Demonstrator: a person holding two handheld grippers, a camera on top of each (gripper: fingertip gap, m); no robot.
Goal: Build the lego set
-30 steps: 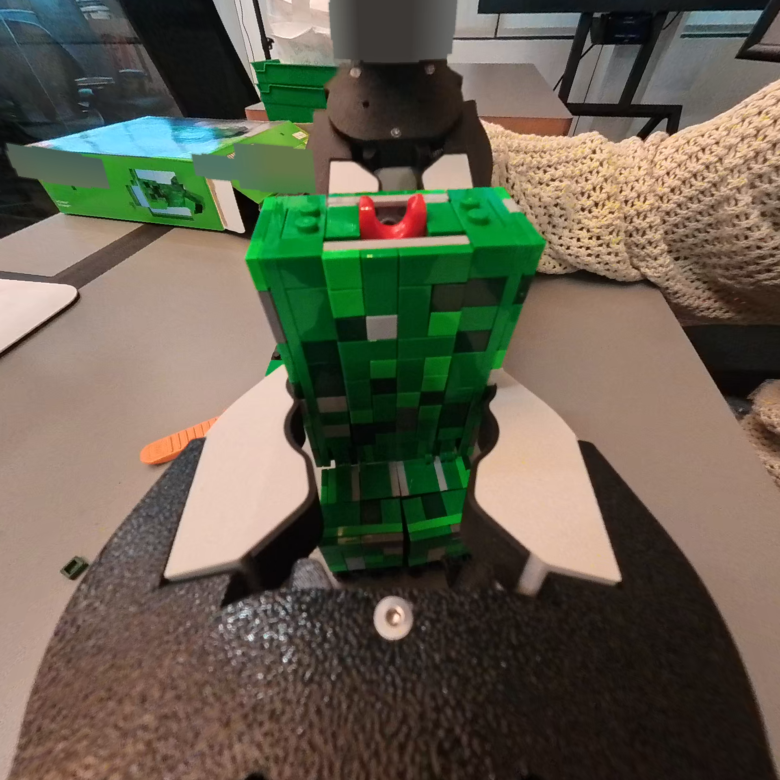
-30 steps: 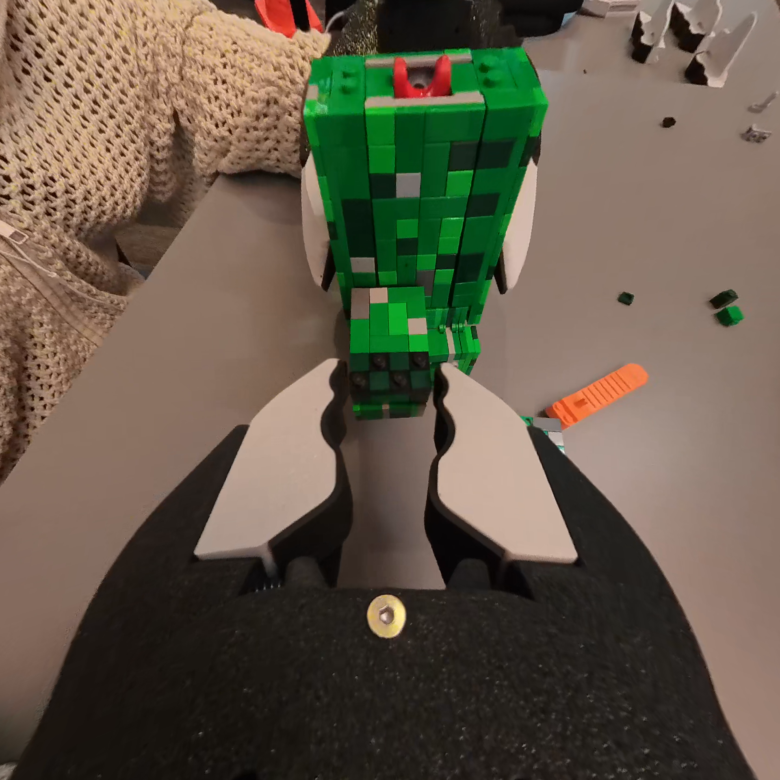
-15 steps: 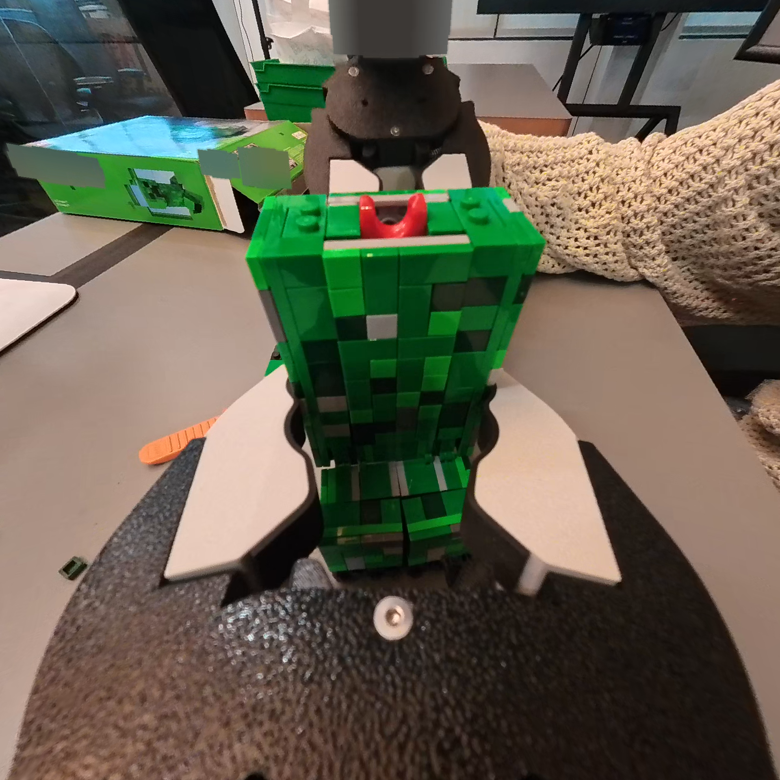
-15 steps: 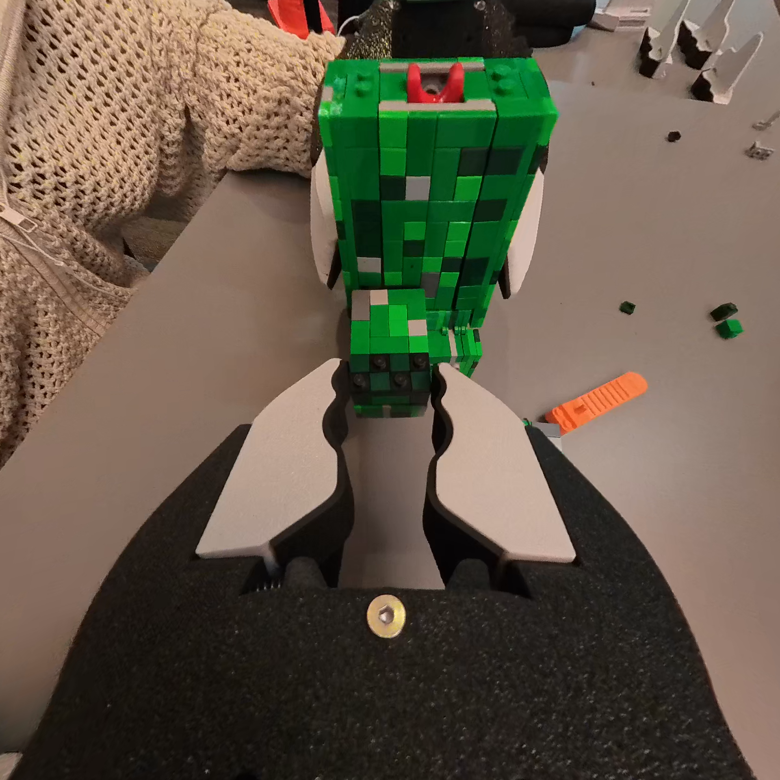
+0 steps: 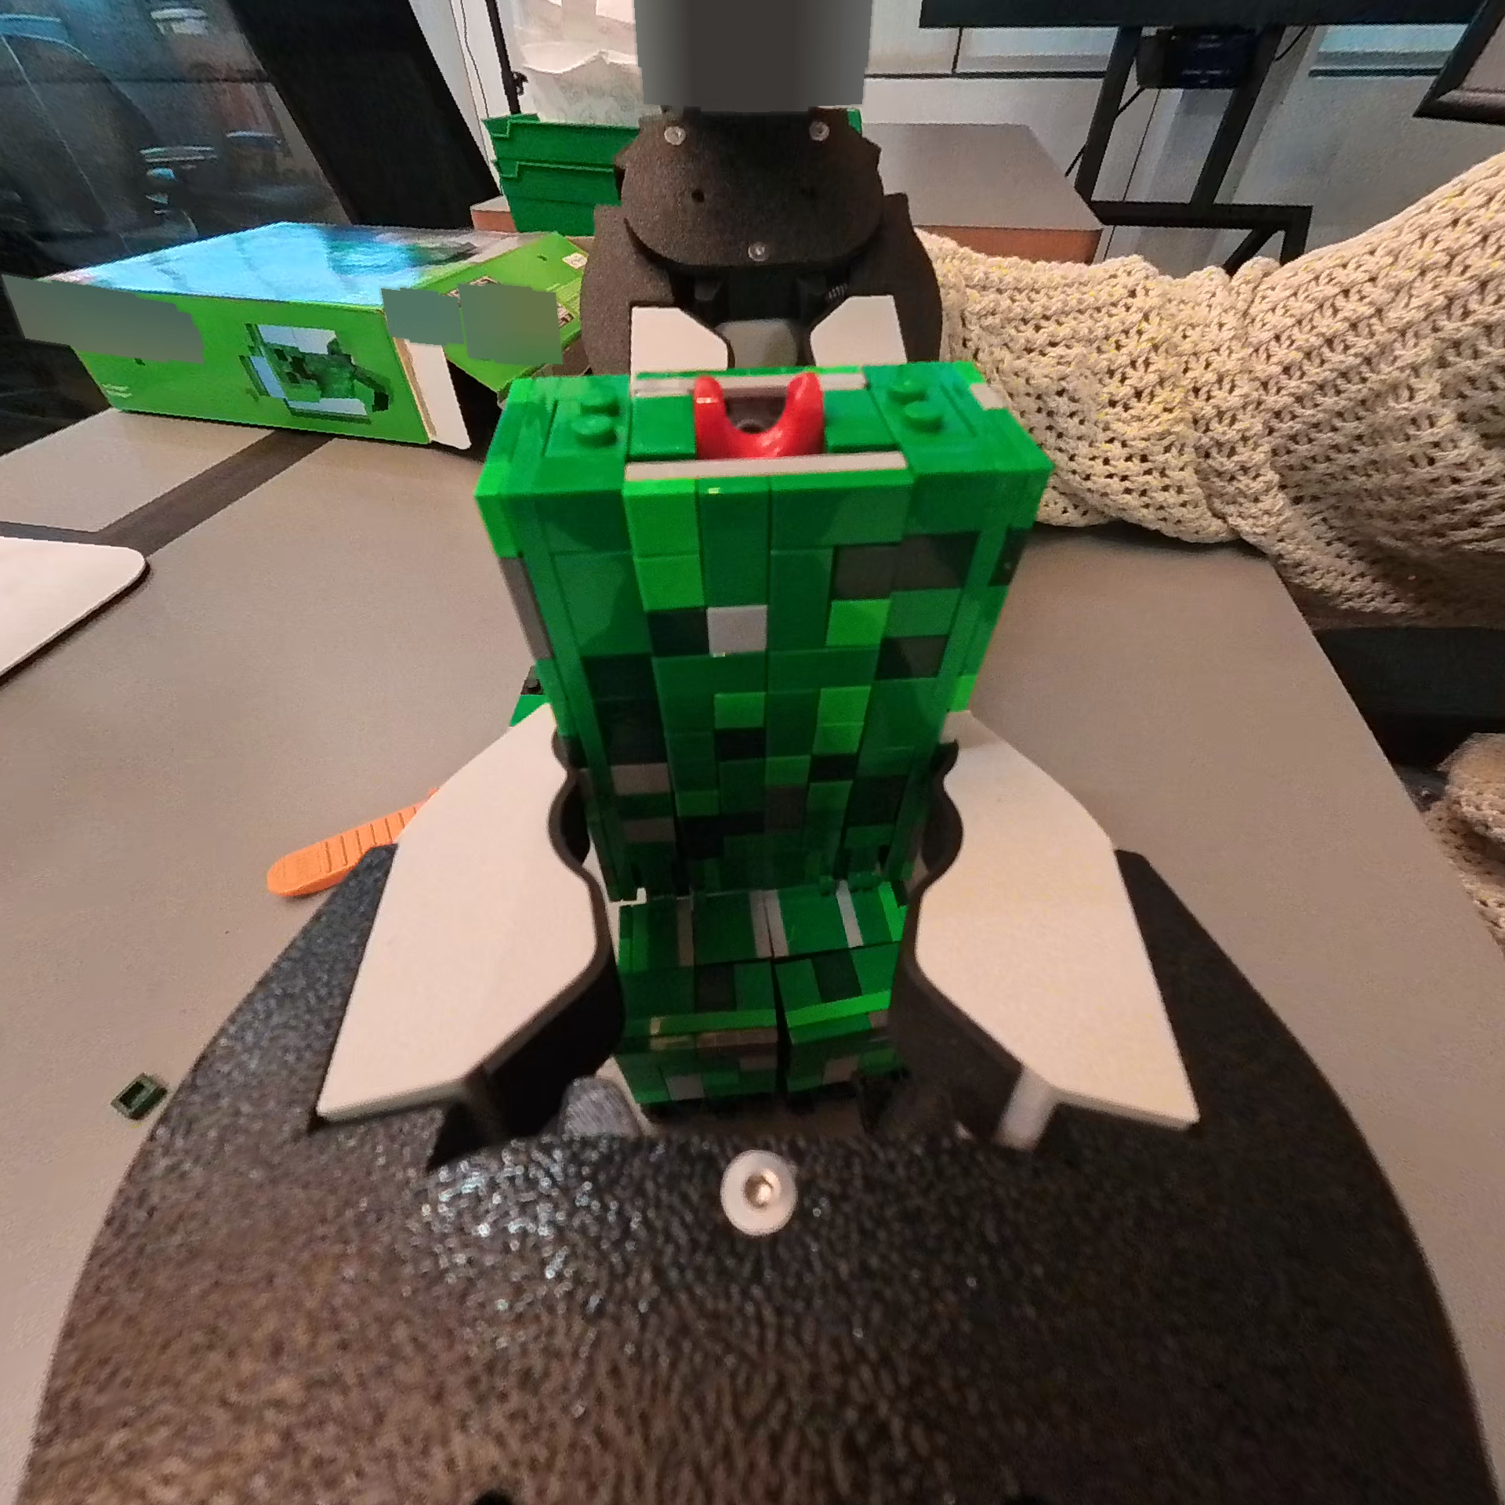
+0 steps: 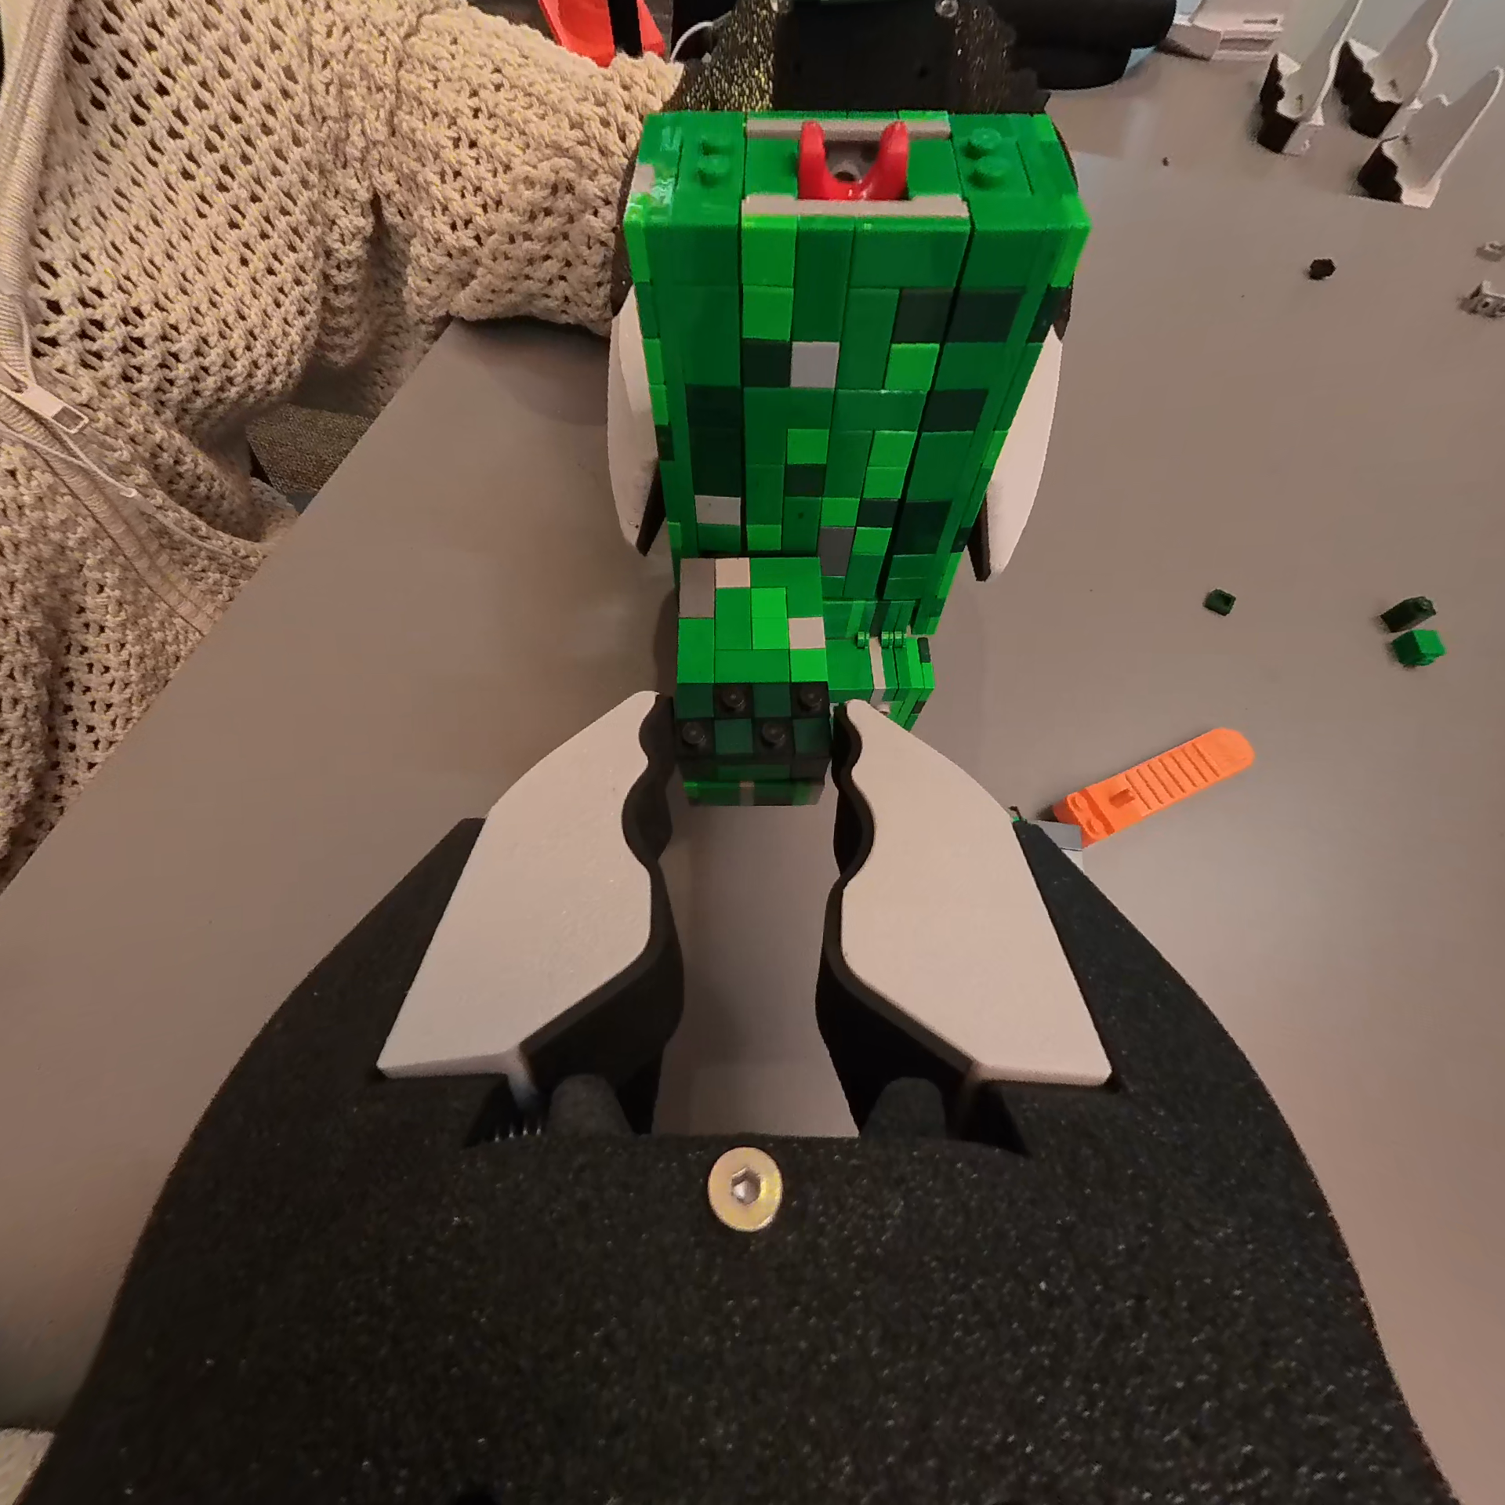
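A tall green pixel-patterned lego body [image 5: 757, 619] stands upright on the grey table [image 5: 285, 651], with a red forked piece [image 5: 757, 423] in its top. My left gripper [image 5: 753, 733] is shut on the body's lower sides. In the right wrist view the body [image 6: 831, 366] stands ahead with the left gripper's white fingers [image 6: 631, 440] on either side. My right gripper [image 6: 753, 717] is shut on a small green leg block [image 6: 753, 651] at the body's base, left of a second leg [image 6: 888, 668]. The right gripper [image 5: 757, 326] shows behind the body in the left wrist view.
An orange brick separator [image 6: 1156, 782] lies right of the model. Loose small green pieces [image 6: 1413, 631] lie farther right. A green set box [image 5: 244, 358] sits at the back left. A person's knitted sleeve [image 5: 1221, 407] lies along the table's right edge. Spare gripper fingers [image 6: 1384, 106] stand behind. Left and right tips are no more than a few centimetres apart.
The right gripper has shifted slightly with the leg block, still against the body's base. The left gripper and the body have stayed still.
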